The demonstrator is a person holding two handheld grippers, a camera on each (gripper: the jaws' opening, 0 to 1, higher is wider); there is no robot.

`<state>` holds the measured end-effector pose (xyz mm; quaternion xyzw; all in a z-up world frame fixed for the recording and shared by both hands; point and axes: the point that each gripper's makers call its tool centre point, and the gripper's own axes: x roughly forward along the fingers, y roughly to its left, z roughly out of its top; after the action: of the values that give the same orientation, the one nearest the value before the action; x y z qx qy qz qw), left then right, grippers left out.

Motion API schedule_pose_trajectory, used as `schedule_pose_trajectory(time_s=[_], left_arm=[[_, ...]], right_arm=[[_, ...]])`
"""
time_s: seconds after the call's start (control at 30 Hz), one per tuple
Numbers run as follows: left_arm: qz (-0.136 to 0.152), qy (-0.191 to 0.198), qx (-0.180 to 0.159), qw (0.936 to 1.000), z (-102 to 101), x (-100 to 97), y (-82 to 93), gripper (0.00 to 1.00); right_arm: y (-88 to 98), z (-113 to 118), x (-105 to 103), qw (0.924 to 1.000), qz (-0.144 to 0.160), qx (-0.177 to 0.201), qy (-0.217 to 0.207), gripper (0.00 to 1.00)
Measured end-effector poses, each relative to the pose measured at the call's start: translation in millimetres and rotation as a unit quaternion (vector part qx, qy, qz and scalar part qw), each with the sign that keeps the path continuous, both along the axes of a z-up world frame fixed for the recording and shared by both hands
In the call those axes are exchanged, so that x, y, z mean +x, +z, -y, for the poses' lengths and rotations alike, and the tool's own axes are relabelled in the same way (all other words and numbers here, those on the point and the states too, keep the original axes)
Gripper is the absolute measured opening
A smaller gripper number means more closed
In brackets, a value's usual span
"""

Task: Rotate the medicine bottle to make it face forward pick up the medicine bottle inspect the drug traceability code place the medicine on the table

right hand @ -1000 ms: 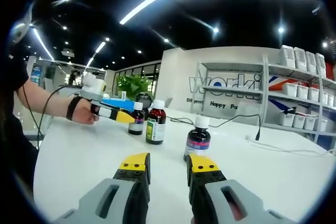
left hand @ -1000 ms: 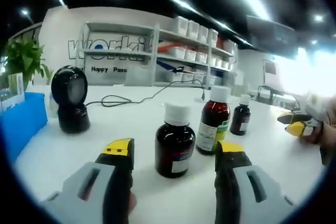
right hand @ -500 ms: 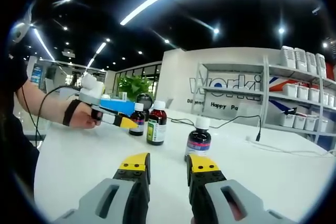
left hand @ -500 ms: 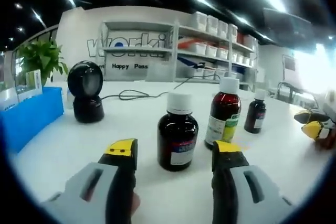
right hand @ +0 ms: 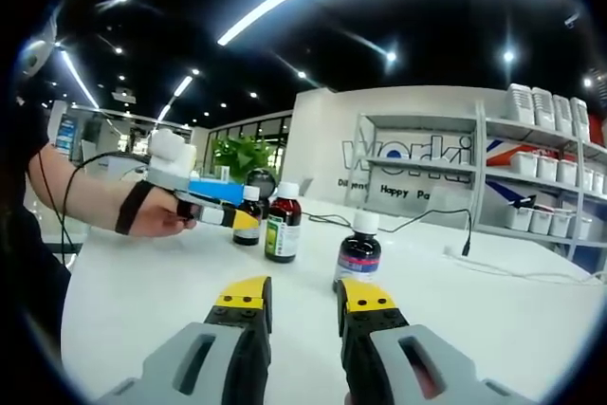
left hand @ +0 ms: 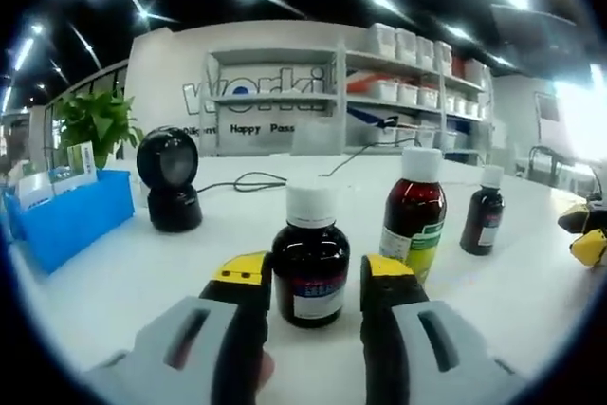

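A squat dark-brown glass medicine bottle (left hand: 309,267) carries a white screw cap and a white label crossed by red and blue bands. Right of that bottle, a taller reddish-brown bottle (left hand: 414,213) wears a white cap and a white-and-green label; further right, a small near-black bottle (left hand: 484,221) has a white cap and pale label. Left of the squat bottle are a glossy black round scanner (left hand: 170,179) and a bright blue tray (left hand: 68,224). The white table (right hand: 531,329) is plain. The grey left gripper (left hand: 317,277) and grey right gripper (right hand: 302,297) have black jaws tipped yellow.
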<state>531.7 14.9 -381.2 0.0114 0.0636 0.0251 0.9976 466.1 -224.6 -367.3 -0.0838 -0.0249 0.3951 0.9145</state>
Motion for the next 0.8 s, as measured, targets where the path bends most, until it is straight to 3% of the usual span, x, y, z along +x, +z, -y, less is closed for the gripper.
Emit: schedule_pose_trajectory(time_s=[0.4,0.8], left_arm=[[-0.007,-0.042,-0.004,0.9991,0,-1.1,-1.3,0.23],[-0.014,-0.113,0.001,0.9935,-11,19.3,-4.5,0.23]], right_arm=[[-0.8,0,1,1.0,0.001,-0.002,0.0,0.22],[0.8,2,2,1.0,0.002,0.001,0.001,0.22]])
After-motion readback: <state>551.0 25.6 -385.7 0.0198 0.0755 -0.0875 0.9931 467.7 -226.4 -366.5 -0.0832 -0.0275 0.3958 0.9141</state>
